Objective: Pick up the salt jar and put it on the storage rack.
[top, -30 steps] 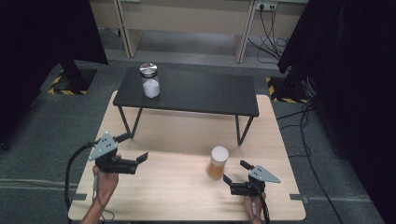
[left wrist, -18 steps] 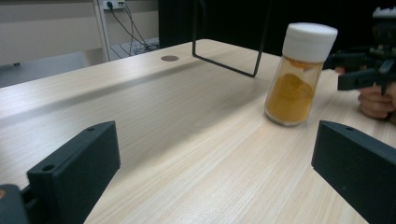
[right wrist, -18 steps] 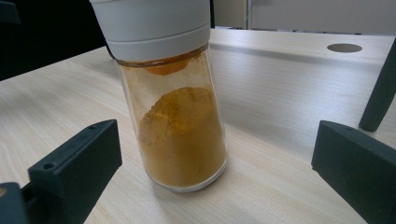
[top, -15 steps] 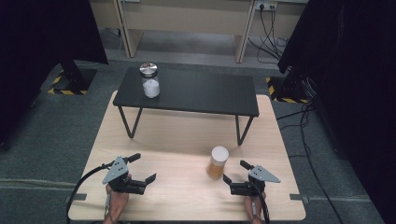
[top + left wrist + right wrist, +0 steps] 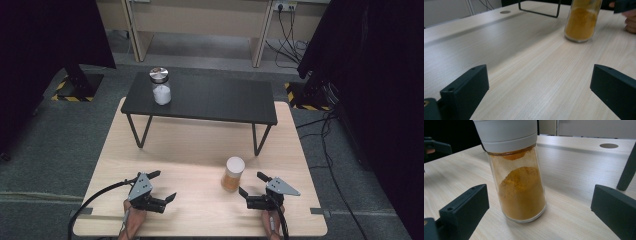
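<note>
Silver-lidded jar (image 5: 160,86) on black bench (image 5: 215,100)

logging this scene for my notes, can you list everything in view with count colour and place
jar of orange powder: 1, clear glass with white cap, upright on the wooden table, just ahead of the right gripper
jar of white powder: 1, clear glass with silver lid, upright on the left end of the black shelf
black shelf: 1, black top on thin metal legs, standing on the far half of the wooden table
wooden table: 1, light wood, centre of the high view
black curtains: 2, black, at the left and right sides
left gripper: 1, black, jaws open, near left of the table
right gripper: 1, black, jaws open, facing the orange jar
</note>
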Available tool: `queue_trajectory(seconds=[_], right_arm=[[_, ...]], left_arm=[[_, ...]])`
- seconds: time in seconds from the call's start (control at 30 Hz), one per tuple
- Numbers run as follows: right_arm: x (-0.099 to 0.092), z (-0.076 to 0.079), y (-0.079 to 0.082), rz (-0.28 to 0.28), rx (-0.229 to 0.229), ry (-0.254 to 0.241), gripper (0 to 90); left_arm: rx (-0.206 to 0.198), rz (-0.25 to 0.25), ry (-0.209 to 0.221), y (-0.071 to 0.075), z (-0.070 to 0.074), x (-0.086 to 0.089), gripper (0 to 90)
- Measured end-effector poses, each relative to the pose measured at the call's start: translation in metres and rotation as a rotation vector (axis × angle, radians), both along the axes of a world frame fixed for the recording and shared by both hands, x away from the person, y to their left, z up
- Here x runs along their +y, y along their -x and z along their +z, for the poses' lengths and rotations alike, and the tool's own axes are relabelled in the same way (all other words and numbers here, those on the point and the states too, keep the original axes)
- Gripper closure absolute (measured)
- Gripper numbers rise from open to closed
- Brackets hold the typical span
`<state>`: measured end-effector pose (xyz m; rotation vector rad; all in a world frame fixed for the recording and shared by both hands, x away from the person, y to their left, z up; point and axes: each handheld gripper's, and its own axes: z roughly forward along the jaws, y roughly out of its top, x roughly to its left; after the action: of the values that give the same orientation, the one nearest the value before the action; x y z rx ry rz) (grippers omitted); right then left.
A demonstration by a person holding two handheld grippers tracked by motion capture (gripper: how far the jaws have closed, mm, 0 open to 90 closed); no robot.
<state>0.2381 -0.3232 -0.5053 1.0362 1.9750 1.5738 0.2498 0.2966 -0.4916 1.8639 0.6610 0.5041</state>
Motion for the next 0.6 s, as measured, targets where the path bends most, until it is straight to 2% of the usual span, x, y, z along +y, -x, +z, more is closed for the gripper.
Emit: queue_trajectory(seconds=[0.6], right_arm=[[0.0004, -0.0001, 0.0015, -0.003, -0.002, 0.001, 1.4]], left_arm=[[0.002, -0.014, -0.011, 0.0007, -0.0007, -0.0001, 0.9]])
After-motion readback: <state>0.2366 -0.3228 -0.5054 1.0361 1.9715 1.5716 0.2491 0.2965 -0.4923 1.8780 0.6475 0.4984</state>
